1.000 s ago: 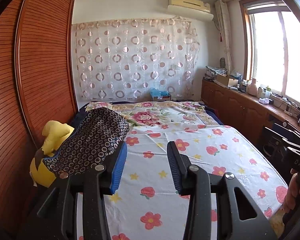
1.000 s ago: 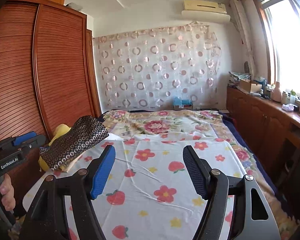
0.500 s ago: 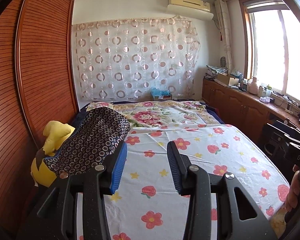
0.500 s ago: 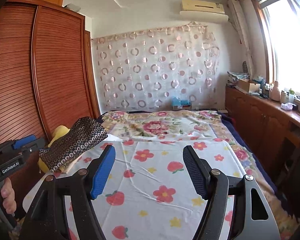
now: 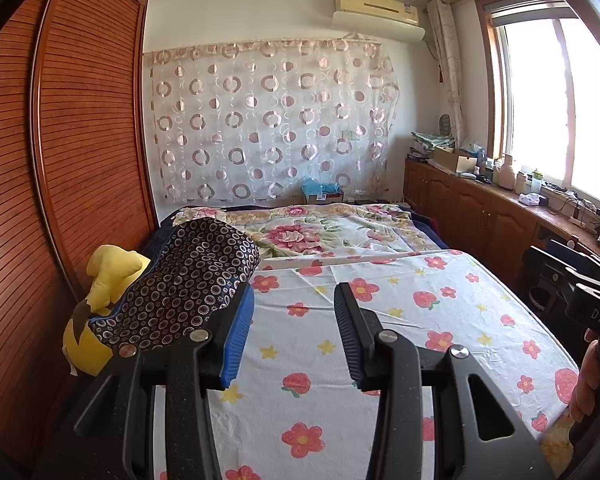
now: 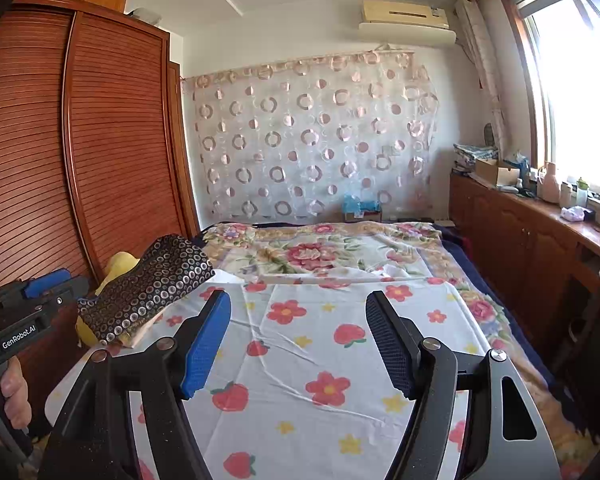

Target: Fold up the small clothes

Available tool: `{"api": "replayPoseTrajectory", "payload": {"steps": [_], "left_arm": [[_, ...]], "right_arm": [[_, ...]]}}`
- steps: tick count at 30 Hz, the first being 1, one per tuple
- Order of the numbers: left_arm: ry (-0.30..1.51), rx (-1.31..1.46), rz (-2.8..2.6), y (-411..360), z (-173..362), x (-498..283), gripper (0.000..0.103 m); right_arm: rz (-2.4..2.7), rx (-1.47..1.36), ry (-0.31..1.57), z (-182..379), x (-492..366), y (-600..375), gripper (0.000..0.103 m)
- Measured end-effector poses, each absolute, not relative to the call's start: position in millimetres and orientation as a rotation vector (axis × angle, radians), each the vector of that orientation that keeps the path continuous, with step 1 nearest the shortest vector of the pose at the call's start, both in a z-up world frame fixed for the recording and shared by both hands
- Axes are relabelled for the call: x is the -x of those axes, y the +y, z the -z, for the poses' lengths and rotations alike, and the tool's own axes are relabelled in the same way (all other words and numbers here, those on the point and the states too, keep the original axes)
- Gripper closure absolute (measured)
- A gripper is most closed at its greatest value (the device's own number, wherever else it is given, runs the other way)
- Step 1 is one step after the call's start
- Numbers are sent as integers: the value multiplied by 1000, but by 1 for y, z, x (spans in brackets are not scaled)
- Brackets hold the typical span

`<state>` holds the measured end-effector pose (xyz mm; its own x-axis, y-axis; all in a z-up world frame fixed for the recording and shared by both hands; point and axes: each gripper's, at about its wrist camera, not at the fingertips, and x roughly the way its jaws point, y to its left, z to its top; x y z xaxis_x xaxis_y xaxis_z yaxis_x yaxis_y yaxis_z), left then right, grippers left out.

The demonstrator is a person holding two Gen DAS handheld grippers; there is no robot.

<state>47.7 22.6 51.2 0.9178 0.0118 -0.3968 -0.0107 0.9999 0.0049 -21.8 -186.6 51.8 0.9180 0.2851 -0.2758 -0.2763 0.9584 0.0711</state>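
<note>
A dark garment with small ring prints (image 5: 184, 284) lies draped over a yellow plush toy (image 5: 108, 272) at the bed's left edge; it also shows in the right wrist view (image 6: 156, 284). My left gripper (image 5: 292, 304) is open and empty, held above the flowered sheet (image 5: 400, 320), just right of the garment. My right gripper (image 6: 298, 312) is open and empty above the sheet (image 6: 320, 360), with the garment to its left. The left gripper's body (image 6: 16, 320) shows at the left edge of the right wrist view.
A slatted wooden wardrobe (image 5: 60, 160) stands close along the bed's left side. A floral blanket (image 5: 308, 232) covers the far half of the bed. A wooden cabinet with clutter (image 5: 500, 208) runs under the window on the right.
Both views have shifted very slightly. Both grippers stay open and empty, and the garment has not moved.
</note>
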Motion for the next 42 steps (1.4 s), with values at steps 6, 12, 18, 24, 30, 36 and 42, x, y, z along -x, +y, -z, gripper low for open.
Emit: {"api": "replayPoseTrajectory", "payload": {"steps": [6, 12, 18, 24, 30, 36, 42], "left_arm": [[403, -4, -12, 22, -53, -46, 60], [403, -4, -13, 22, -52, -46, 60], [402, -5, -14, 22, -51, -46, 60], [401, -6, -14, 22, -52, -46, 60], [400, -7, -14, 22, -51, -46, 60], [399, -8, -15, 22, -51, -46, 60], [399, -8, -15, 22, -50, -46, 60]], "right_arm": [[-290, -29, 286, -53, 22, -190, 31], [-293, -26, 285, -54, 20, -192, 31], [-296, -27, 287, -54, 19, -194, 31], [-299, -27, 287, -53, 19, -195, 31], [-298, -27, 287, -53, 18, -197, 31], [-302, -26, 288, -52, 17, -200, 31], [-302, -27, 290, -52, 17, -200, 31]]}}
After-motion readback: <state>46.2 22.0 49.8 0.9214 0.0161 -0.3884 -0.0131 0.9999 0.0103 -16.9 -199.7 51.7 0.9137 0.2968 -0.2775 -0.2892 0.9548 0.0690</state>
